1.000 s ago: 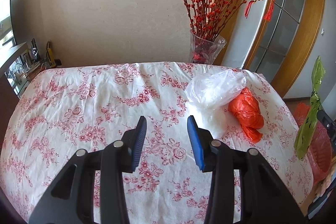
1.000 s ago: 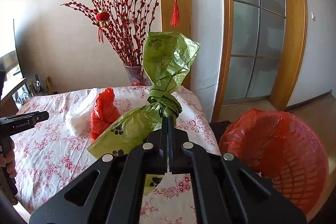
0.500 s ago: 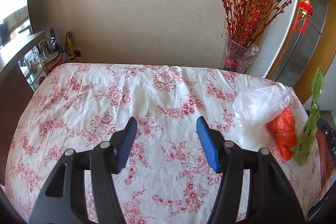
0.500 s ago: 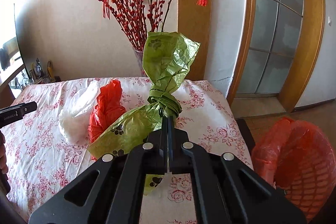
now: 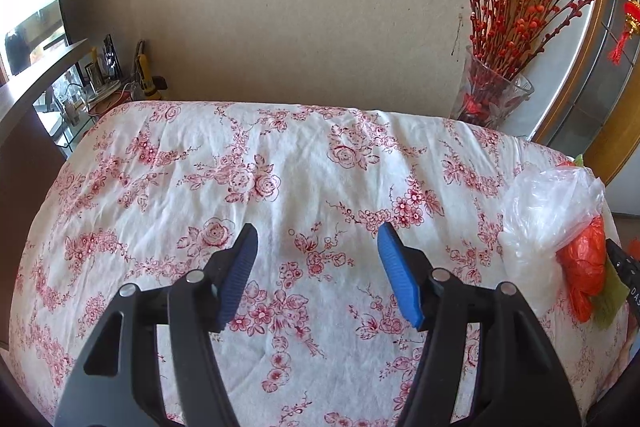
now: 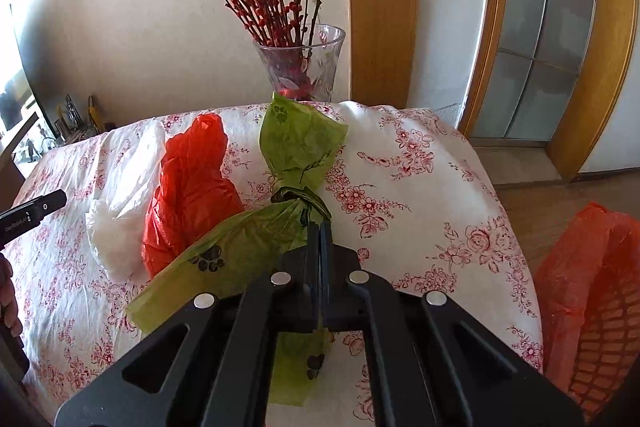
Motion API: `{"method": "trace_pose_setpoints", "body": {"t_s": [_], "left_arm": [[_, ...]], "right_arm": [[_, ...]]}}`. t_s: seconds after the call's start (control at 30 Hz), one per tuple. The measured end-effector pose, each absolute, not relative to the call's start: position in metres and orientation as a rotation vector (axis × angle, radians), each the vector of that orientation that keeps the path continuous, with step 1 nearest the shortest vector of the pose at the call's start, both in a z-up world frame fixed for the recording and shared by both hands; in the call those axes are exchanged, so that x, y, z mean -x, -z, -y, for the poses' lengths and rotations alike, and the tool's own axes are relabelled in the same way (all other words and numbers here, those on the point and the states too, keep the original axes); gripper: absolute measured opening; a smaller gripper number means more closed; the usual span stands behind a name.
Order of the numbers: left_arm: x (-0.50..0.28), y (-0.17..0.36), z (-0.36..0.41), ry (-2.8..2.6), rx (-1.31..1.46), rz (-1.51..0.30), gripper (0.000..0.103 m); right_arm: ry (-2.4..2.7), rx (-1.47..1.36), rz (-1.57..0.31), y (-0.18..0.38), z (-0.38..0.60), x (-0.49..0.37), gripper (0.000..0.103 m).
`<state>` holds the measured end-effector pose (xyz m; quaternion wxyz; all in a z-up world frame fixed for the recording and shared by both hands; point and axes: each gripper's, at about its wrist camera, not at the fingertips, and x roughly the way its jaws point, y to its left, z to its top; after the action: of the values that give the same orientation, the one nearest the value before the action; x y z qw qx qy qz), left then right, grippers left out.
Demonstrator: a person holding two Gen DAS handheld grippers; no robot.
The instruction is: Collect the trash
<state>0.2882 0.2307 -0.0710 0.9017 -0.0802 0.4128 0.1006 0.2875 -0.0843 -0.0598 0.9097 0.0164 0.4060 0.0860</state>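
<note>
My right gripper [image 6: 319, 227] is shut on the knot of a green paw-print bag [image 6: 298, 151], held just above the floral-cloth table [image 6: 420, 195]. A red bag [image 6: 190, 187] and a white bag [image 6: 120, 195] lie on the table to its left. My left gripper [image 5: 316, 251] is open and empty over the table's middle [image 5: 280, 163]. In the left wrist view the white bag [image 5: 548, 215], the red bag [image 5: 584, 263] and a bit of the green bag [image 5: 610, 301] sit at the far right edge.
A glass vase [image 6: 300, 67] with red berry branches stands at the table's back right; it also shows in the left wrist view [image 5: 488, 95]. A red-lined mesh bin [image 6: 592, 307] stands on the floor right of the table. A shelf with clutter [image 5: 80, 87] is at the left.
My right gripper has swung left and lowered the green bag towards the table, so the bin slid to the right edge. My left gripper has turned left and opened wider.
</note>
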Motion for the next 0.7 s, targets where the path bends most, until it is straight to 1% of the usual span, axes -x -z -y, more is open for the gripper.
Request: {"method": "trace_pose_setpoints", "body": {"t_s": [0.07, 0.13, 0.2, 0.27, 0.33, 0.37, 0.4, 0.43, 0.5, 0.57, 0.6, 0.67, 0.7], "left_arm": [[-0.29, 0.073, -0.232, -0.206, 0.167, -0.856, 0.062], [-0.29, 0.075, -0.232, -0.21, 0.161, -0.858, 0.062], [-0.292, 0.076, -0.232, -0.209, 0.165, -0.867, 0.063], [-0.292, 0.076, -0.231, -0.207, 0.165, -0.865, 0.067], [-0.295, 0.077, -0.228, -0.206, 0.154, -0.875, 0.071], [-0.296, 0.078, -0.227, -0.206, 0.146, -0.878, 0.073], [-0.297, 0.078, -0.225, -0.206, 0.138, -0.883, 0.074], [-0.298, 0.079, -0.224, -0.207, 0.132, -0.886, 0.077], [-0.3, 0.08, -0.222, -0.219, 0.12, -0.896, 0.08], [-0.302, 0.082, -0.222, -0.234, 0.116, -0.905, 0.087], [-0.302, 0.083, -0.222, -0.24, 0.115, -0.908, 0.088], [-0.302, 0.084, -0.223, -0.25, 0.115, -0.915, 0.092], [-0.302, 0.085, -0.224, -0.259, 0.114, -0.919, 0.093]], "right_arm": [[-0.16, -0.038, -0.834, 0.059, 0.09, -0.287, 0.004], [-0.133, -0.046, -0.837, 0.06, 0.098, -0.288, 0.011], [-0.112, -0.057, -0.853, 0.063, 0.104, -0.29, 0.022], [-0.105, -0.06, -0.864, 0.064, 0.105, -0.294, 0.029], [-0.095, -0.033, -0.873, 0.065, 0.101, -0.297, 0.042], [-0.09, -0.021, -0.88, 0.066, 0.096, -0.3, 0.053], [-0.088, -0.011, -0.885, 0.066, 0.094, -0.302, 0.057], [-0.089, -0.005, -0.886, 0.067, 0.091, -0.304, 0.058], [-0.091, 0.006, -0.901, 0.069, 0.086, -0.307, 0.065], [-0.104, 0.016, -0.921, 0.072, 0.081, -0.308, 0.086], [-0.114, 0.021, -0.931, 0.074, 0.079, -0.309, 0.096], [-0.137, 0.031, -0.953, 0.077, 0.073, -0.309, 0.101], [-0.145, 0.032, -0.965, 0.079, 0.071, -0.31, 0.101]]}}
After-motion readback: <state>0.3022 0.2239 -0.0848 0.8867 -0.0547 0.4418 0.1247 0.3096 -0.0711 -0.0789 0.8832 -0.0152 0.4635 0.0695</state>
